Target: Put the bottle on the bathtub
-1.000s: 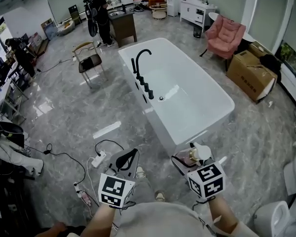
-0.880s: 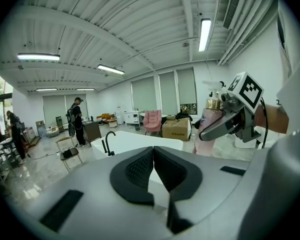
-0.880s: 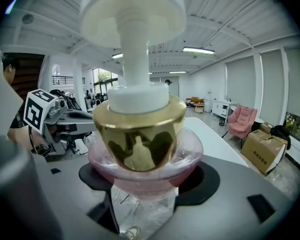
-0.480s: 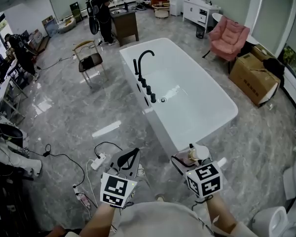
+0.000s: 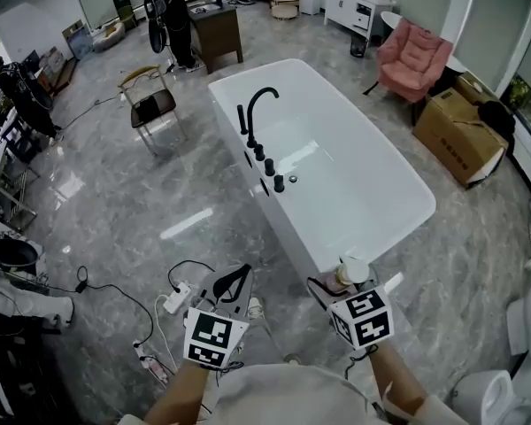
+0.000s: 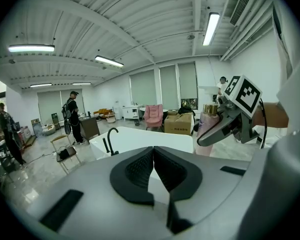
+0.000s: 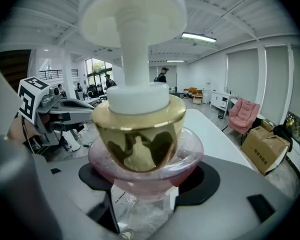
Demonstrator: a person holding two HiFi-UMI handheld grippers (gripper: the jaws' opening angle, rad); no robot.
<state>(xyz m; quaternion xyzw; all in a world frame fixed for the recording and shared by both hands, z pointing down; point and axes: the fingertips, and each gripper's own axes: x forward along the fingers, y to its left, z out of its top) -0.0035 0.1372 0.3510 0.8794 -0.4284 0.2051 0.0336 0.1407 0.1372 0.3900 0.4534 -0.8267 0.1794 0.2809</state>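
Bottle (image 7: 140, 149) in right fingers (image 7: 206, 183); left fingers (image 6: 135, 170) together.

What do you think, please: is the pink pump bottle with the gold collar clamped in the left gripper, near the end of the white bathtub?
Not quite: the pink pump bottle with the gold collar is clamped in the right gripper, near the end of the white bathtub; the right gripper view shows it. The left gripper is shut and empty.

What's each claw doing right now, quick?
Left claw: closed, empty.
Right claw: closed on the bottle.
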